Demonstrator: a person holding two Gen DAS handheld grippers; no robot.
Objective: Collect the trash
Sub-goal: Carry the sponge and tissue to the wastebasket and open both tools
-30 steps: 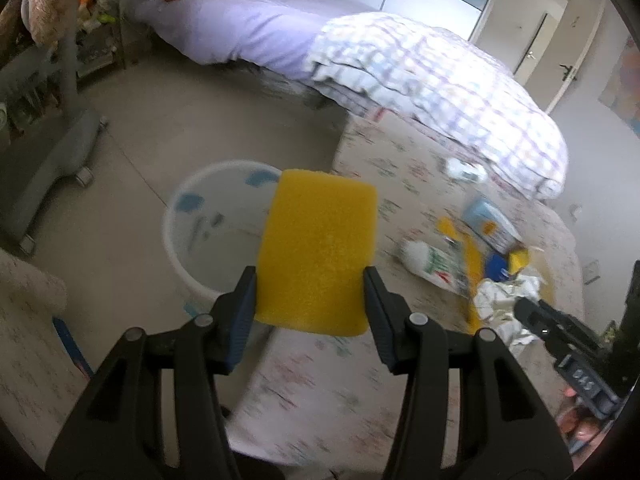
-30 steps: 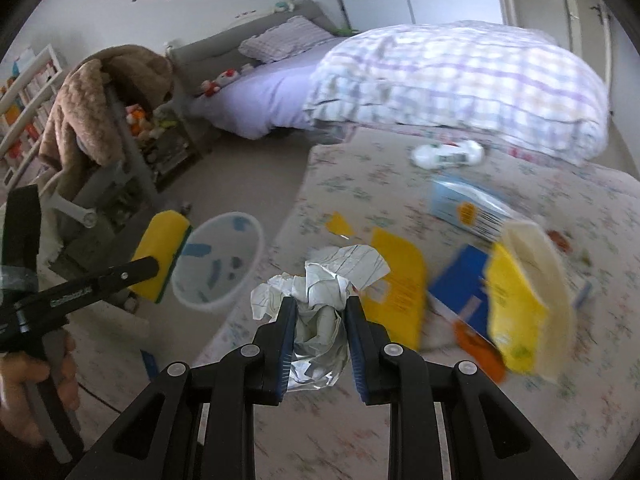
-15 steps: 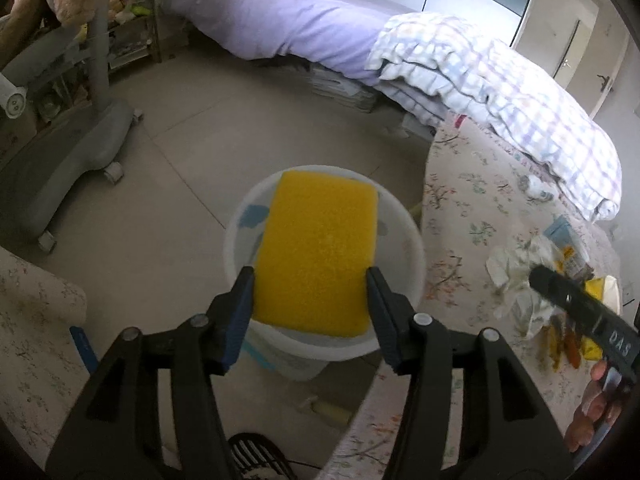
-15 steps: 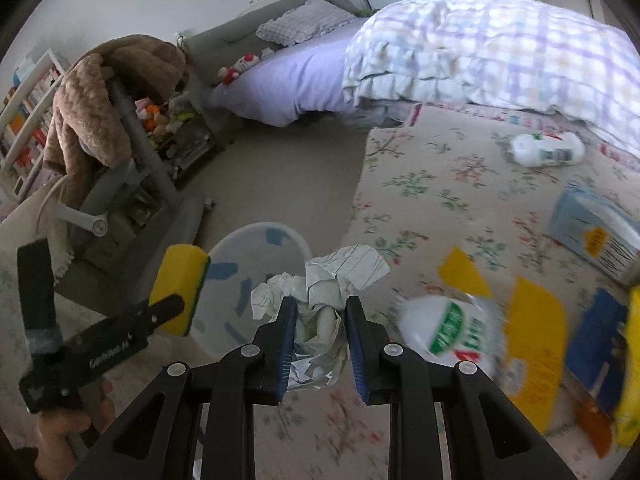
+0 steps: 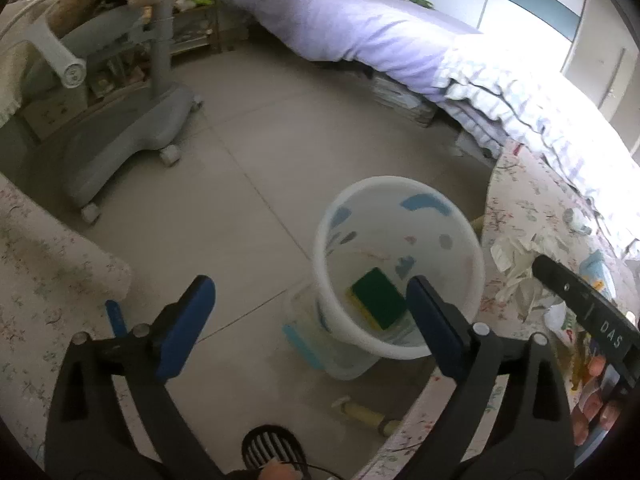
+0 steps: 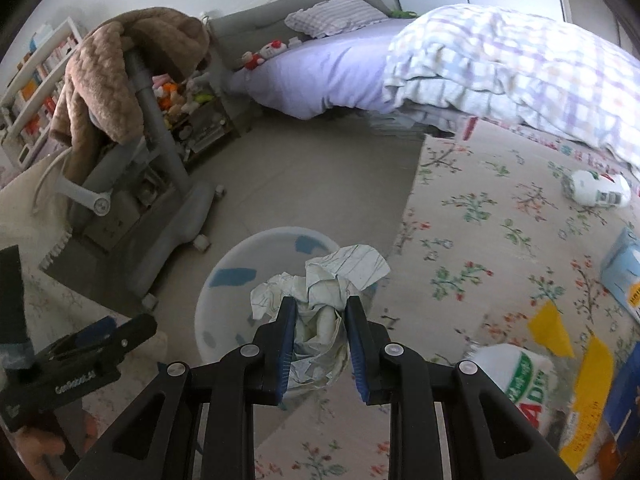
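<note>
A white trash bin (image 5: pixel 400 220) with blue marks stands on the floor beside the floral-covered surface; it also shows in the right wrist view (image 6: pixel 224 300). A yellow sponge with a green face (image 5: pixel 378 298) lies at the bin's bottom. My left gripper (image 5: pixel 308 324) is open and empty, above the bin's near left side. My right gripper (image 6: pixel 320 328) is shut on a crumpled paper wad (image 6: pixel 324 288) and holds it over the bin's right edge. The wad also shows in the left wrist view (image 5: pixel 520 256).
On the floral surface (image 6: pixel 500 220) lie a white bottle (image 6: pixel 598 192), a second white bottle (image 6: pixel 516 376), a blue box (image 6: pixel 624 272) and yellow wrappers (image 6: pixel 552 328). A grey wheeled chair base (image 5: pixel 120 140) stands on the floor to the left. A bed (image 5: pixel 360 32) is behind.
My left gripper opened and the sponge dropped into the bin. My right gripper carried the paper wad left to the bin's edge.
</note>
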